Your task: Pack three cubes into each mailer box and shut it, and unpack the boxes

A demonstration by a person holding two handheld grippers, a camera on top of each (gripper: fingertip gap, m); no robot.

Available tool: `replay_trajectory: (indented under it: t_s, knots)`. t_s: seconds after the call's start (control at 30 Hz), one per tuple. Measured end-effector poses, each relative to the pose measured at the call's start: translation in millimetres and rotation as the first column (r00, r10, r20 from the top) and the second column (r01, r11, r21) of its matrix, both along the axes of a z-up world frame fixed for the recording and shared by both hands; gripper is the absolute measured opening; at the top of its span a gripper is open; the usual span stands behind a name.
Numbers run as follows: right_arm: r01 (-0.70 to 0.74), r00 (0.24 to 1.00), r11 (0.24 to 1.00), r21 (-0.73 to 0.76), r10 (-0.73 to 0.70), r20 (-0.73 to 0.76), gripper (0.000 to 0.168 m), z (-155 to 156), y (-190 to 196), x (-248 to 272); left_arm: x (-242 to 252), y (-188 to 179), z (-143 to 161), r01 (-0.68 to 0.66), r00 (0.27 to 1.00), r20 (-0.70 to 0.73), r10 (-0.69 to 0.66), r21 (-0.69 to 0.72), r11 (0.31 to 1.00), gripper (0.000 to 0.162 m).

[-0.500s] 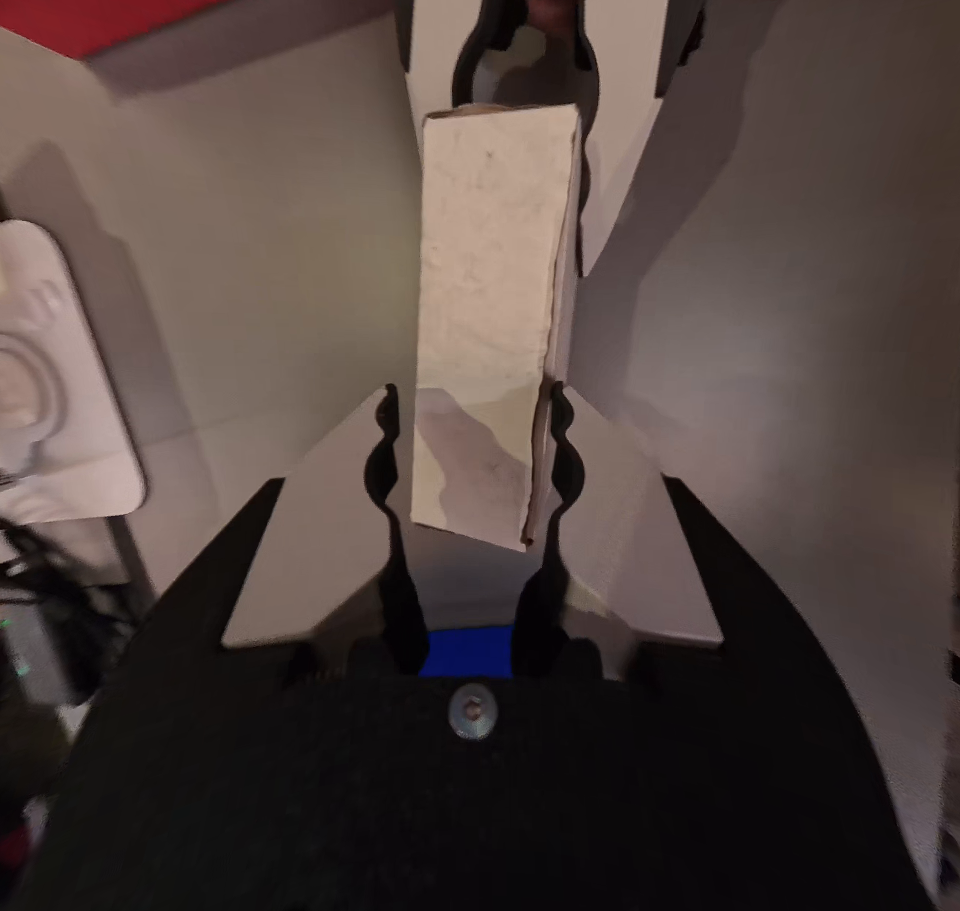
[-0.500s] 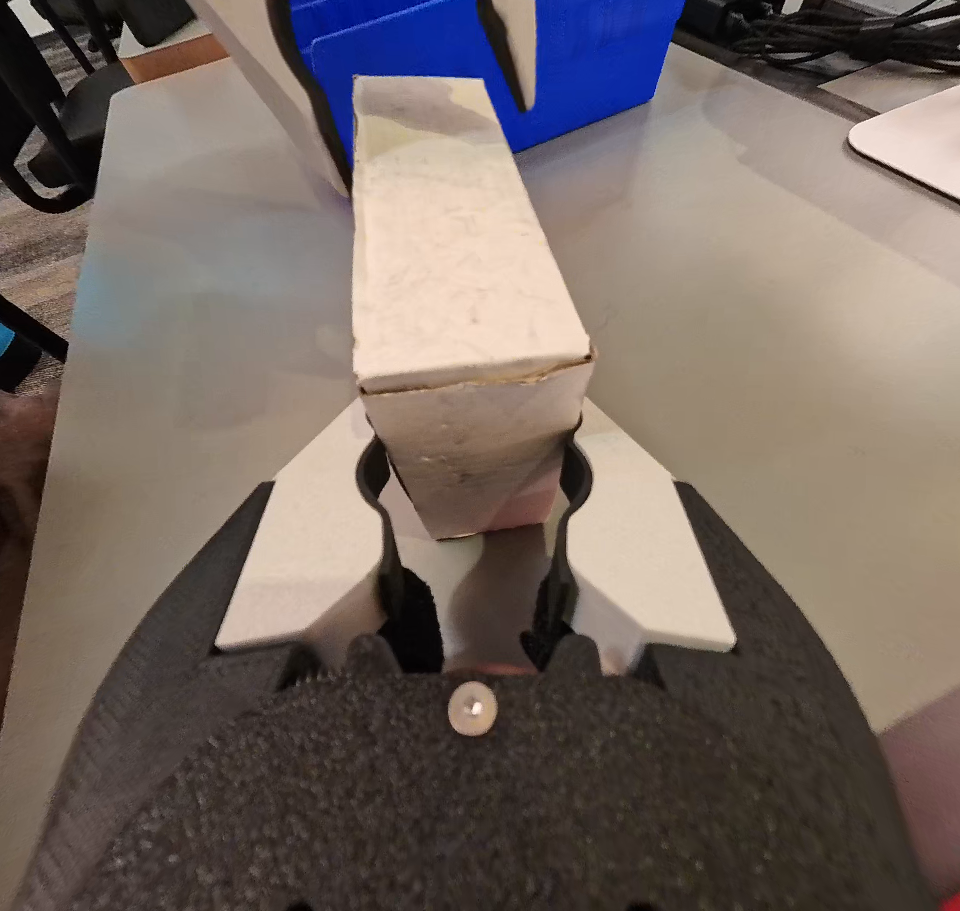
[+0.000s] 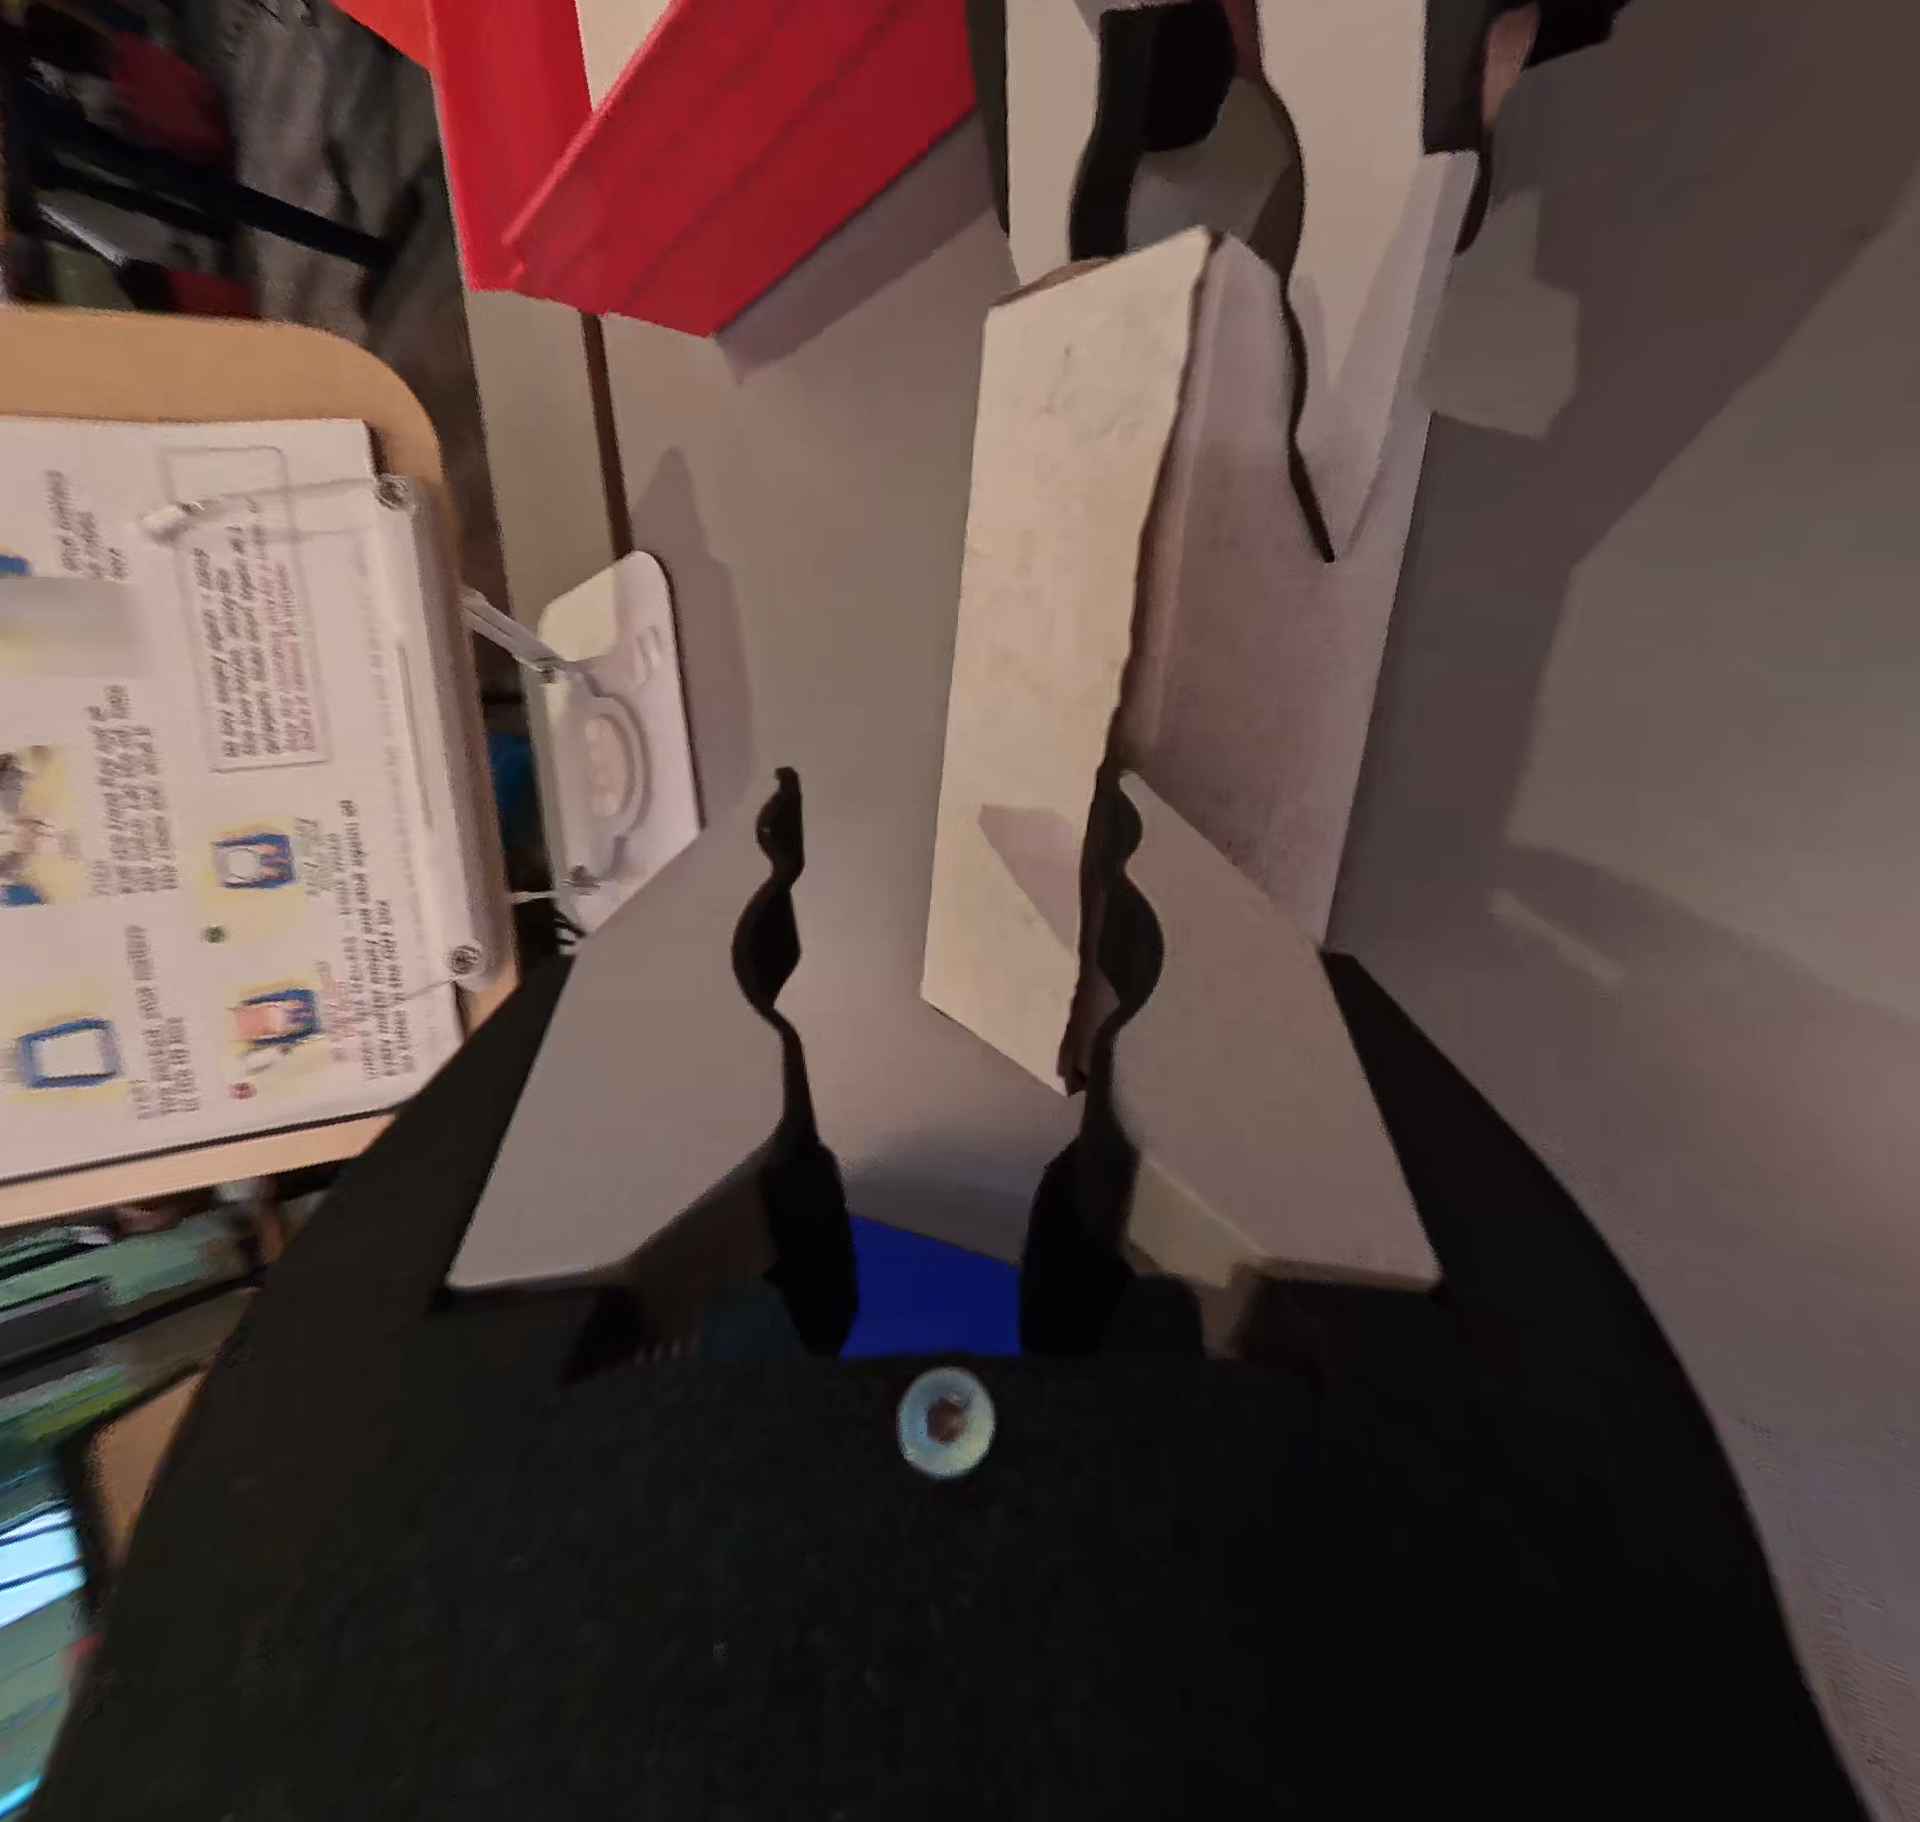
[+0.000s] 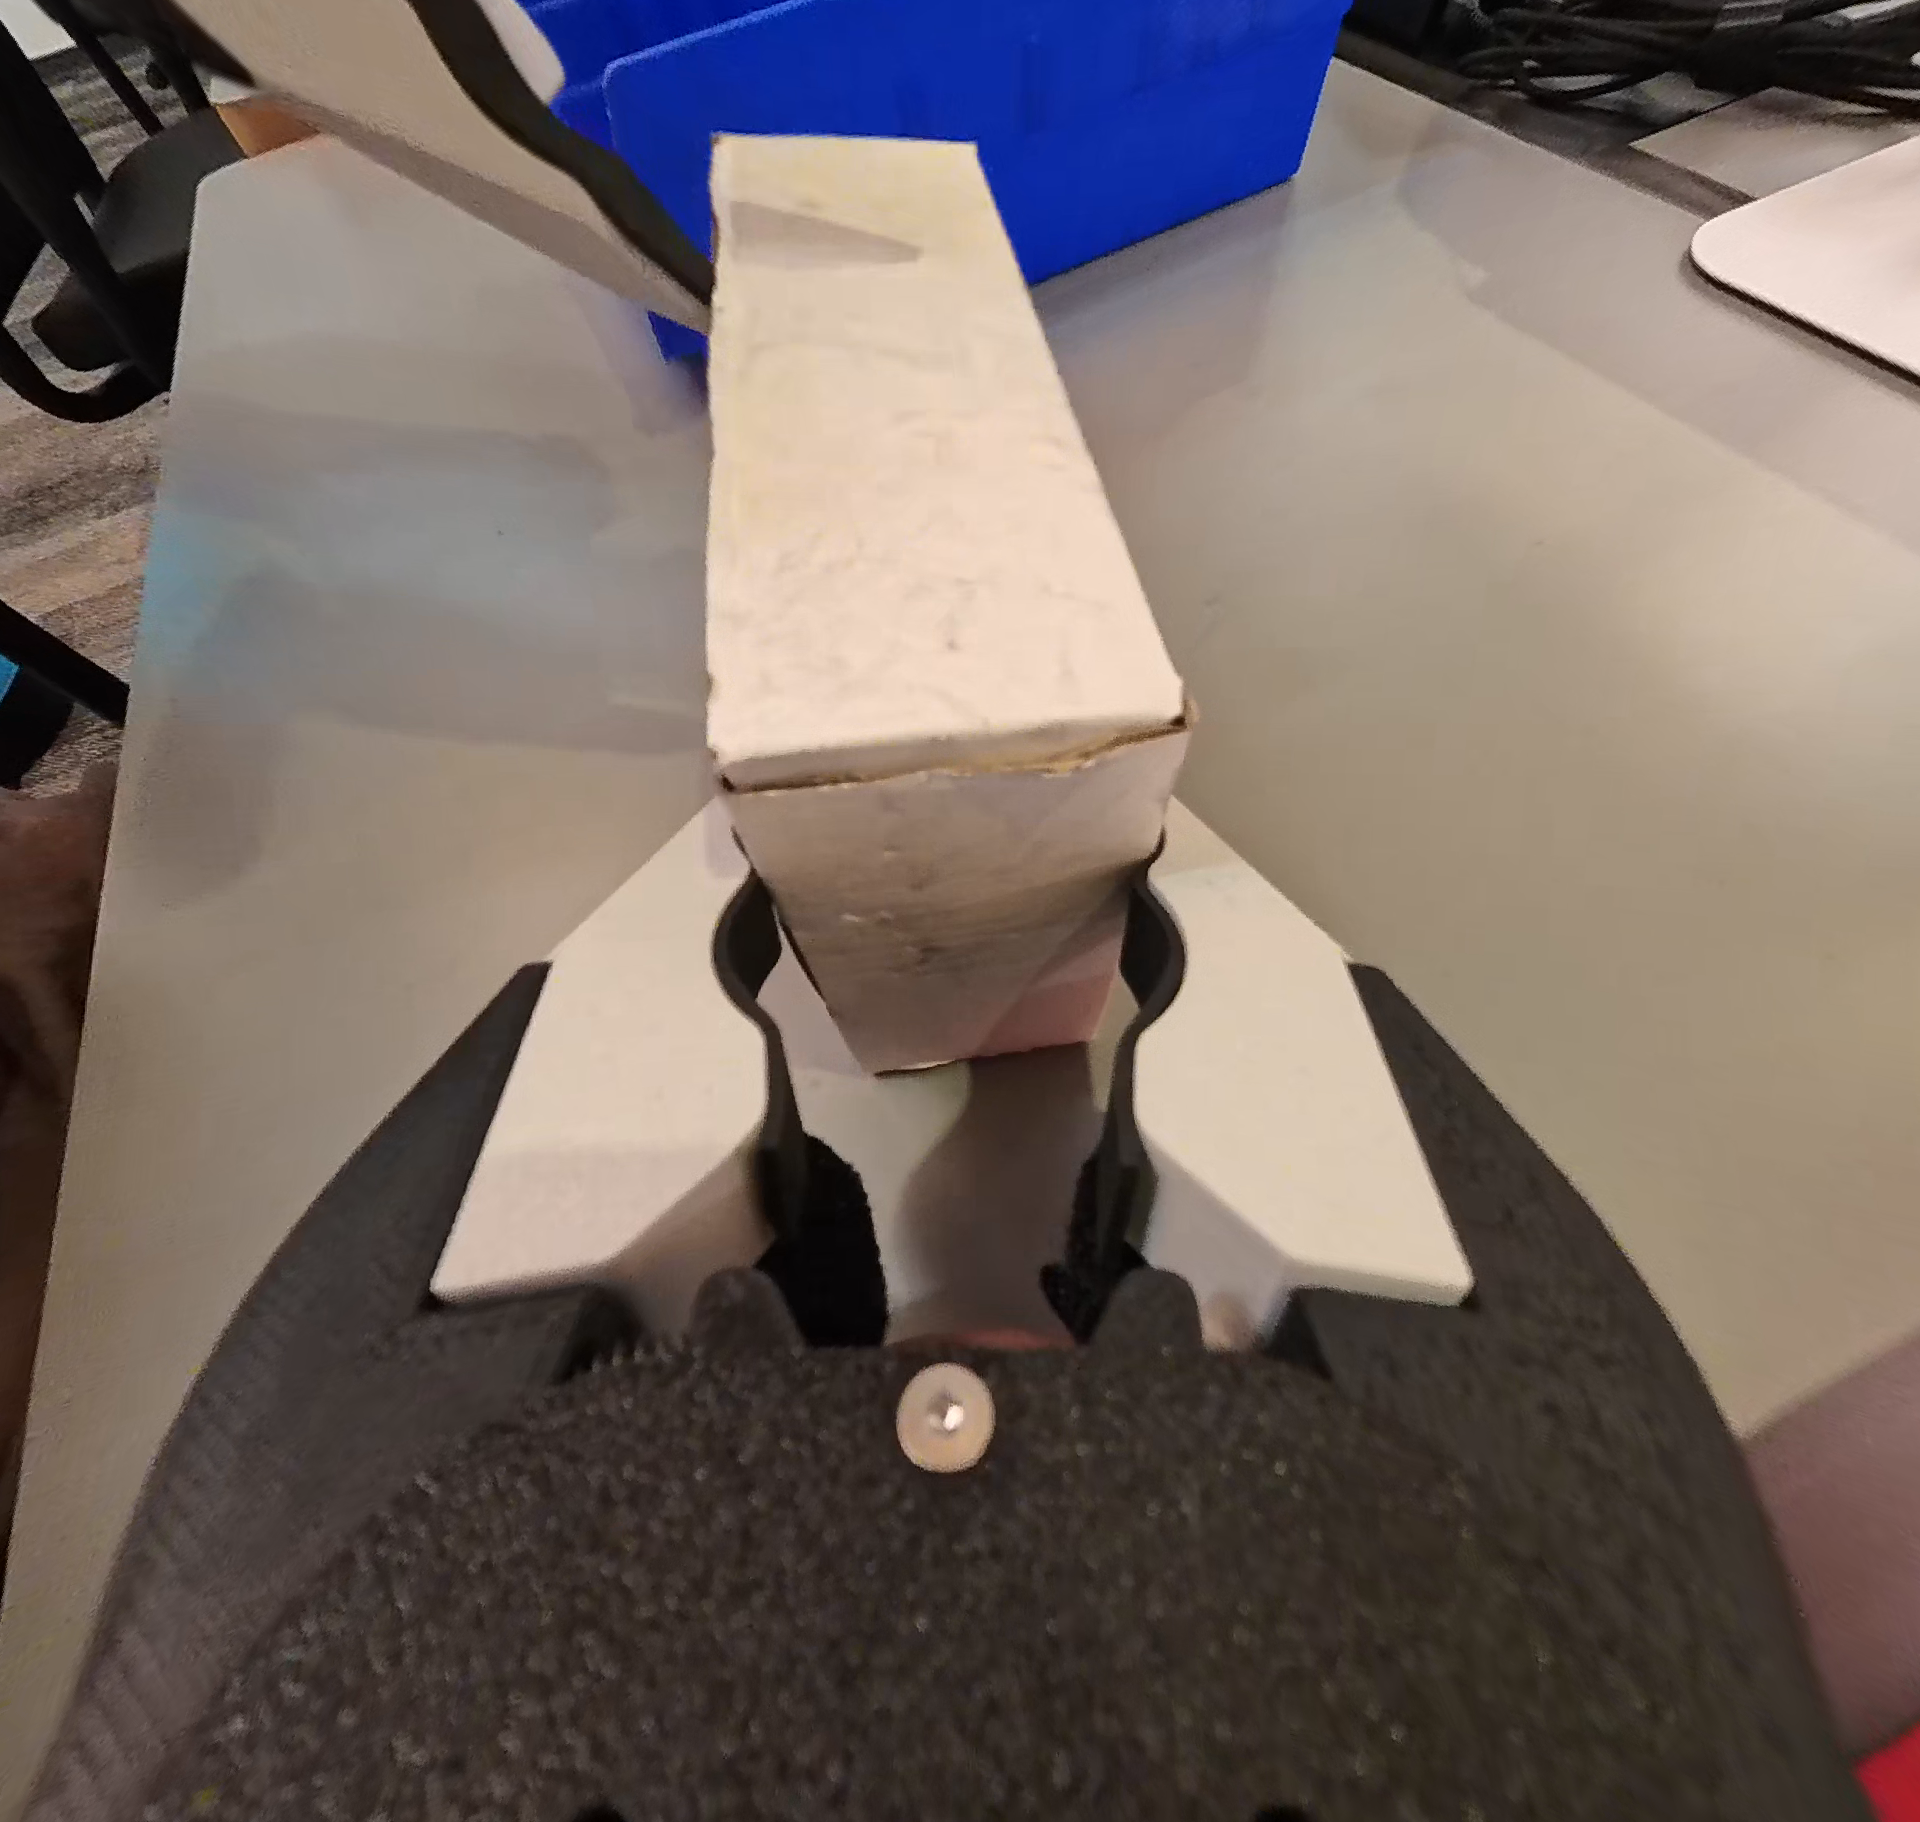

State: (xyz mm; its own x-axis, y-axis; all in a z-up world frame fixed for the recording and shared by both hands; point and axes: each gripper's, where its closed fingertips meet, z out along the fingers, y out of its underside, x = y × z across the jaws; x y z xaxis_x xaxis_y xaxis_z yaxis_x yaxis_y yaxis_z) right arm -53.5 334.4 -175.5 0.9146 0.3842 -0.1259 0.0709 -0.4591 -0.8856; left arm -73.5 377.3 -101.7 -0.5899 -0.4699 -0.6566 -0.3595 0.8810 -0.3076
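Gripping the near end of the white mailer box (image 4: 914, 567) above the grey surface (image 4: 1455, 629), the right gripper (image 4: 940, 899) has its jaws clamped, while the left gripper (image 3: 945, 941) has its jaws parted, one fingertip (image 3: 1117, 899) beside the box's far end.

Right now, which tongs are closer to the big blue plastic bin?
Left. The left tongs hover beside the far end of the long white cardboard box, right in front of the blue plastic bin. The right tongs clamp the box's near end, farther from the bin.

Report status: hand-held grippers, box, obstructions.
Right hand-held gripper shut on white mailer box, closed. Left hand-held gripper open, one finger against it. Blue bin just beyond.
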Motion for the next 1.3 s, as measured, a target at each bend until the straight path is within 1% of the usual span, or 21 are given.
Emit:
replay_trajectory:
  t_s: [0.1,0.17,0.2,0.3,0.4,0.47,0.6,0.63,0.7,0.77,0.83,0.87,0.9,0.97,1.0,1.03,1.07,1.13,1.2,1.23,1.3]
  knots:
    - [-0.001,1.000,1.000,-0.018,0.001,0.012,0.065,-0.8,-1.6,1.0,2.1,-4.6,1.8,0.030,0.993,0.106,-0.043,0.118,0.993,0.049]
    - [-0.004,1.000,1.000,-0.019,0.005,0.026,0.065,-1.2,-1.9,0.4,0.1,-9.1,-2.9,0.058,0.987,0.140,-0.082,0.171,0.984,0.035]
    - [-0.010,0.999,1.000,-0.020,0.011,0.040,0.065,-1.7,-2.2,-0.2,-2.7,-12.0,-8.3,0.081,0.986,0.127,-0.105,0.186,0.979,0.021]
    - [-0.017,0.996,1.000,-0.027,0.019,0.082,0.064,-3.1,-2.6,-1.7,-3.6,-14.3,-15.7,0.072,0.989,0.115,-0.094,0.184,0.980,0.006]
    - [-0.030,0.997,0.999,-0.014,0.031,0.074,0.063,-0.8,-2.9,-6.1,2.4,-11.9,-15.9,0.047,0.986,0.145,-0.079,0.206,0.977,0.003]
    - [-0.033,0.993,0.999,-0.016,0.035,0.113,0.063,-3.8,-2.5,-7.4,7.2,-12.7,-17.7,0.047,0.981,0.168,-0.092,0.252,0.967,0.003]
    - [-0.022,0.992,1.000,-0.008,0.023,0.125,0.063,-3.8,-0.1,-5.4,22.4,-12.4,-17.5,0.010,0.960,0.259,-0.106,0.344,0.939,0.000]
    - [-0.014,0.993,1.000,-0.003,0.014,0.117,0.063,-3.4,0.9,-4.2,24.5,-10.9,-17.5,-0.017,0.964,0.256,-0.069,0.317,0.948,0.000]
    - [-0.017,0.987,1.000,0.014,0.014,0.157,0.064,-4.0,1.6,-3.6,24.4,-11.0,-16.2,-0.087,0.977,0.202,0.063,0.108,0.990,0.000]
    - [-0.018,0.978,0.999,0.040,0.009,0.209,0.064,-2.3,2.7,-4.6,20.5,-11.7,-12.1,-0.131,0.988,0.069,0.138,-0.095,0.987,0.001]
    - [-0.021,0.942,0.994,0.107,-0.016,0.336,0.064,1.3,6.9,-1.6,14.7,-12.7,-5.2,-0.114,0.993,-0.041,0.109,-0.144,0.983,0.001]
    - [-0.018,0.902,0.990,0.140,-0.044,0.429,0.064,3.3,9.5,3.3,11.8,-13.6,-2.6,-0.098,0.993,-0.086,0.085,-0.158,0.983,0.002]
    - [-0.017,0.847,0.985,0.173,-0.078,0.525,0.064,5.8,12.4,9.4,10.6,-13.7,0.8,-0.087,0.991,-0.112,0.068,-0.175,0.981,0.000]
    - [-0.021,0.701,0.967,0.254,-0.166,0.694,0.064,13.4,17.4,22.6,9.3,-12.2,5.6,-0.085,0.989,-0.140,0.056,-0.206,0.975,0.000]
    - [-0.021,0.656,0.965,0.263,-0.185,0.732,0.065,12.9,18.9,26.2,8.5,-10.6,3.9,-0.070,0.990,-0.135,0.047,-0.172,0.983,0.000]
    - [-0.019,0.652,0.969,0.248,-0.176,0.738,0.065,7.7,18.9,26.0,7.1,-9.8,-0.5,-0.058,0.991,-0.129,0.041,-0.125,0.990,0.000]
    - [-0.009,0.681,0.976,0.218,-0.154,0.716,0.067,0.2,16.9,22.9,5.8,-11.4,-5.1,-0.050,0.992,-0.124,0.037,-0.100,0.994,0.000]
    - [0.031,0.769,0.986,0.161,-0.127,0.627,0.093,-4.3,8.1,13.7,2.0,-16.9,-10.8,-0.059,0.990,-0.137,0.043,-0.117,0.991,0.000]
    - [0.064,0.882,0.993,0.102,-0.104,0.461,0.110,1.8,-5.6,-0.2,-1.7,-22.1,-15.3,-0.091,0.986,-0.154,0.065,-0.167,0.982,0.000]
    - [0.078,0.923,0.991,0.112,-0.114,0.367,0.111,11.8,-10.0,-5.6,-3.3,-24.1,-17.7,-0.103,0.985,-0.156,0.075,-0.180,0.978,0.000]
    - [0.194,0.956,0.967,0.168,-0.225,0.191,0.101,35.8,-8.1,0.0,-8.6,-30.2,-26.2,-0.121,0.979,-0.189,0.082,-0.205,0.971,0.000]
